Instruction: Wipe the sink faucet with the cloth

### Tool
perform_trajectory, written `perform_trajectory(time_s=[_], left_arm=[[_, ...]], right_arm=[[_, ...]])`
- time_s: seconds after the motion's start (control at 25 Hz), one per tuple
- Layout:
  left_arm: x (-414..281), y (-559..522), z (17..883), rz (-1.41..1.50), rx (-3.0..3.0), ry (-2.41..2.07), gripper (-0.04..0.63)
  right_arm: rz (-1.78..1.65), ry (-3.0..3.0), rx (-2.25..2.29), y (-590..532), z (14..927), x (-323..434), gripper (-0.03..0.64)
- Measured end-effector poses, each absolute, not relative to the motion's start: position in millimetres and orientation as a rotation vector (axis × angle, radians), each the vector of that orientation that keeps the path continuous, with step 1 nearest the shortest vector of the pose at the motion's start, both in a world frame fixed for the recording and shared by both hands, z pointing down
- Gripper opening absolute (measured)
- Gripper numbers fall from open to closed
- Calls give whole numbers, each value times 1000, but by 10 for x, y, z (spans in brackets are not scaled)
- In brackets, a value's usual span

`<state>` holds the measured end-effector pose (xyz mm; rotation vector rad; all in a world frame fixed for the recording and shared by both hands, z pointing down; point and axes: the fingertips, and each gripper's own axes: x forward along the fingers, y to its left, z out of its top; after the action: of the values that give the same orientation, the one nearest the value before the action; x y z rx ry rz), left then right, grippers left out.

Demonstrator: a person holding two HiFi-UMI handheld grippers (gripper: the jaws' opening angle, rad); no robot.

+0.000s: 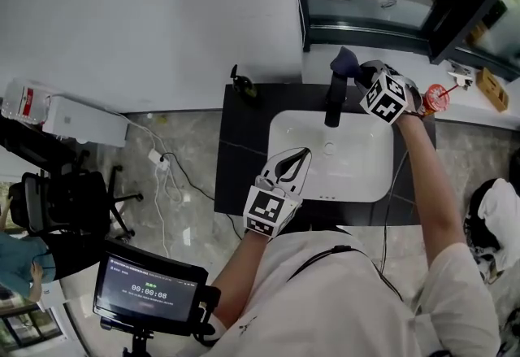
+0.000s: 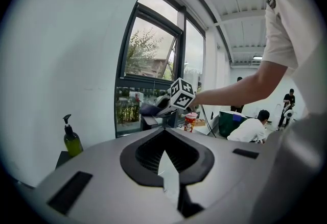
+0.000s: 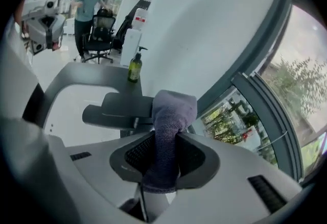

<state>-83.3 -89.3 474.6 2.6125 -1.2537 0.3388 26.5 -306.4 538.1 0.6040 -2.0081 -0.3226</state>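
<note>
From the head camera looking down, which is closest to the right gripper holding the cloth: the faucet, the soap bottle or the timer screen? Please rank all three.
1. Faucet: right beside the right gripper and its cloth.
2. Soap bottle: to the left, at the back corner of the dark counter.
3. Timer screen: bottom left of the view, well off the counter.

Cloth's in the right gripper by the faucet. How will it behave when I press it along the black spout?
The cloth looks soft and floppy: it bulges into a wad beyond the right gripper, so it should squash around the faucet. Its woven texture suggests drag, not slip. Pinched narrowly, it might tug loose.
</note>
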Motion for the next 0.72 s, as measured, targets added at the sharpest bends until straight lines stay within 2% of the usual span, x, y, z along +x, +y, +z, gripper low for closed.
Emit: perform_trajectory(time_s=[0.72], left_arm=[[-644,-1044,4697,311,2657,-1177,-5]], right_arm=[[-374,-2029,168,-2086,5488,117,114]])
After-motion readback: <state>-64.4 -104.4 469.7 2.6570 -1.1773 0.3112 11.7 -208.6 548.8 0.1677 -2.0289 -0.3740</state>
